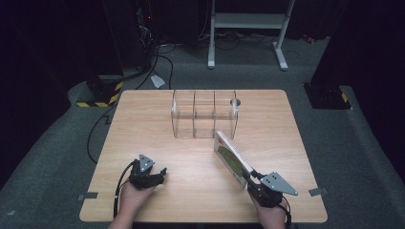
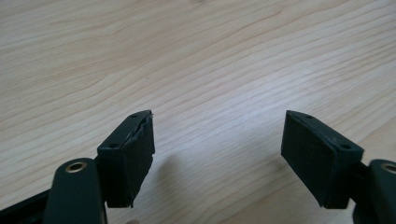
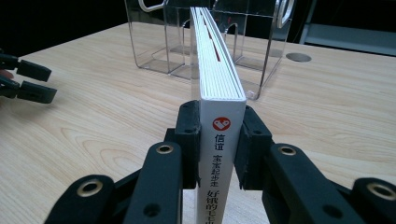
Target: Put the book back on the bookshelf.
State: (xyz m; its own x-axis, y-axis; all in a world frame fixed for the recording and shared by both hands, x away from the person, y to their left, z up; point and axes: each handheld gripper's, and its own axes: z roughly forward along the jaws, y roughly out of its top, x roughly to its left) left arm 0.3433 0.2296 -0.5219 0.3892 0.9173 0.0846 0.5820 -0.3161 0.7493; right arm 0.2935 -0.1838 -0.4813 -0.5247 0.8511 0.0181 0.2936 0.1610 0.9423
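Note:
A white book (image 1: 231, 160) with a green cover panel hangs tilted over the wooden table (image 1: 157, 129), its far end pointing at a clear three-slot organizer (image 1: 204, 114). My right gripper (image 1: 248, 176) is shut on the book's near end. In the right gripper view both pads clamp the spine of the book (image 3: 217, 70) at my right gripper (image 3: 219, 135), and the organizer (image 3: 159, 51) stands just beyond the book's far end. My left gripper (image 1: 162, 174) rests low at the front left. Its jaws stand open over bare wood, as my left gripper (image 2: 217, 140) shows, with nothing between them.
A round grommet hole (image 1: 235, 101) sits in the table by the organizer's right end. Behind the table stand a metal frame (image 1: 248, 21), floor cables and a yellow-black striped base (image 1: 100, 93). Bare wood lies between the two hands.

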